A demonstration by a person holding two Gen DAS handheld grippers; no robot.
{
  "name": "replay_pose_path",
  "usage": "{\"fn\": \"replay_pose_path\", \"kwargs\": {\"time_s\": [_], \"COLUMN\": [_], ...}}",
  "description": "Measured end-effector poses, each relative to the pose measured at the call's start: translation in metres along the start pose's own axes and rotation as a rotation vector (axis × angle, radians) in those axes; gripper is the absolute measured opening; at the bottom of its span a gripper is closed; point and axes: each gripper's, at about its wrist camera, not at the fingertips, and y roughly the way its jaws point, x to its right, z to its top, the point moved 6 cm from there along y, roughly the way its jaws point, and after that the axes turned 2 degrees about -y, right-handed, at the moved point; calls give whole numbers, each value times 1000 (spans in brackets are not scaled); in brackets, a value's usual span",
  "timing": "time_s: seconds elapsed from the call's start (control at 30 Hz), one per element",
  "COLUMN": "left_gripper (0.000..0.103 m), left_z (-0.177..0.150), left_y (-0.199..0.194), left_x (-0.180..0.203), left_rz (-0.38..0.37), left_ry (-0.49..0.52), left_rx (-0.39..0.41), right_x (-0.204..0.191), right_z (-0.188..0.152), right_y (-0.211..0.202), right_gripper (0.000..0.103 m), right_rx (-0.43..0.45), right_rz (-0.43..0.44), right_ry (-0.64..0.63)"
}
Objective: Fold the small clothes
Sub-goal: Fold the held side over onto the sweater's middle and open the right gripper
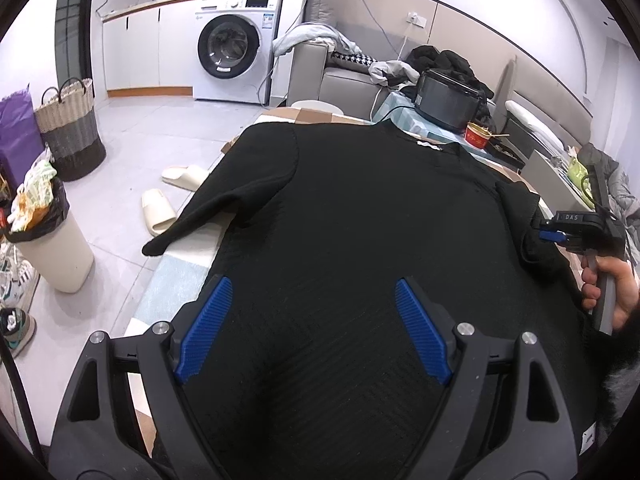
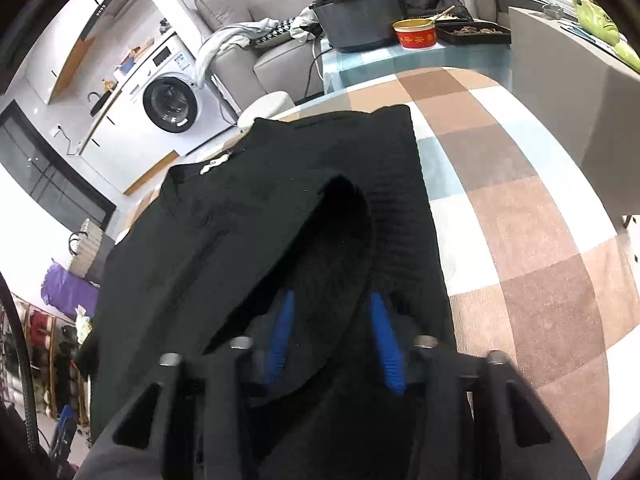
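Note:
A black knit sweater (image 1: 360, 208) lies flat on a checked tablecloth (image 2: 520, 208), collar far from me. My left gripper (image 1: 314, 304) hovers open over its lower body, blue pads wide apart and empty. Its left sleeve (image 1: 192, 216) hangs over the table's left edge. My right gripper (image 1: 560, 232) is at the sweater's right side. In the right wrist view the right gripper (image 2: 330, 320) has its blue pads around the right sleeve (image 2: 320, 248), which is lifted and folded over the body of the sweater (image 2: 192, 240).
A dark cooker (image 1: 448, 96), a red bowl (image 1: 478, 136) and a food tray (image 2: 472, 32) stand at the table's far end. A grey box (image 2: 568, 92) stands at the right. On the floor left are slippers (image 1: 160, 208), a bin (image 1: 52, 240) and a basket (image 1: 68, 132).

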Motion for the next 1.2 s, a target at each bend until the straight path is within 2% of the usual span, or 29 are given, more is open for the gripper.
{"fn": "replay_pose_path", "kwargs": {"time_s": [0.03, 0.1, 0.2, 0.27, 0.33, 0.4, 0.47, 0.53, 0.67, 0.73, 0.83, 0.97, 1.07, 1.2], "left_gripper": [82, 82, 82, 82, 82, 83, 83, 83, 83, 83, 83, 83, 83, 83], "left_z": [0, 0, 1, 3, 4, 5, 4, 3, 2, 2, -1, -2, 4, 17], "left_y": [1, 1, 0, -2, -4, -5, -4, -1, -1, -3, -4, 0, 5, 19], "left_x": [-1, 0, 0, 0, 0, 0, -2, -3, -2, 0, 0, -9, -35, -93], "left_rz": [-2, -5, -1, 2, 1, 0, 1, 2, -2, 5, 11, 29, 21, 26], "left_ry": [-1, 2, 11, 15, 13, 8, 2, -10, -17, -4, -1, -20, -127, -350], "left_rx": [0, 3, 9, 15, 23, 26, 24, 12, 6, 13, 12, -3, -13, -41], "right_x": [-2, -12, -56, -80, -81, -69, -49, -37, -50, -54, -59, -63, -60, -56], "right_z": [2, 5, 13, 14, 14, 15, 12, 5, -19, -31, -43, -59, -66, -73], "right_y": [3, 5, -9, -26, -33, -36, -33, -26, -4, -1, 2, -4, -17, -39], "right_gripper": [9, 9, 9, 18, 25, 28, 29, 29, 29, 29, 33, 40, 43, 45], "right_rx": [-3, 10, 67, 101, 121, 132, 99, 55, -64, -97, -130, -127, -123, -81], "right_rz": [13, 79, 322, 414, 349, 248, 123, 68, 93, 118, 105, 91, 117, 113], "right_ry": [7, 20, -35, -102, -142, -144, -137, -127, -192, -228, -267, -332, -295, -279]}}
